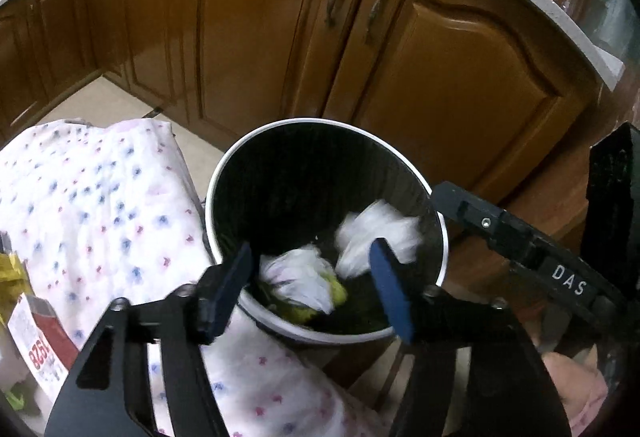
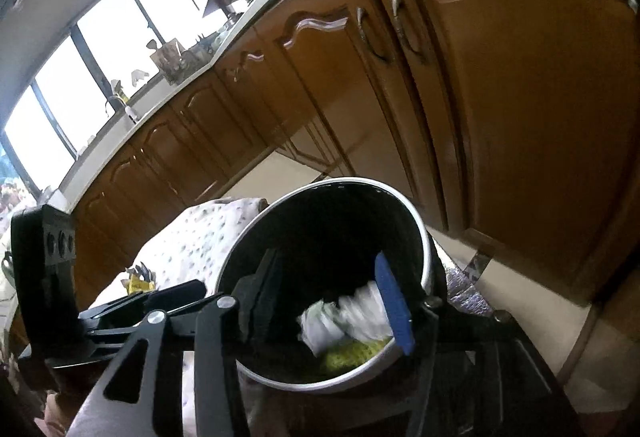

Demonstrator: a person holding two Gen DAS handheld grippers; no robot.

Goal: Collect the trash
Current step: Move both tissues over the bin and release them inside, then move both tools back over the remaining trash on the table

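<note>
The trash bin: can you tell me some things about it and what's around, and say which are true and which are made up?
1. The trash bin is empty. False: white crumpled trash and something yellow-green lie inside.
2. Both grippers are open over the bin. True: left gripper, right gripper.
3. The cabinet doors are white. False: brown wood.
4. A spotted cloth lies beside the bin. True.
5. The bin's inside is dark. True.

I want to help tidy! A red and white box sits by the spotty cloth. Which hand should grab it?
Probably left. The box lies beside the left gripper, jaws open and empty; the right gripper is beyond the bin.
</note>
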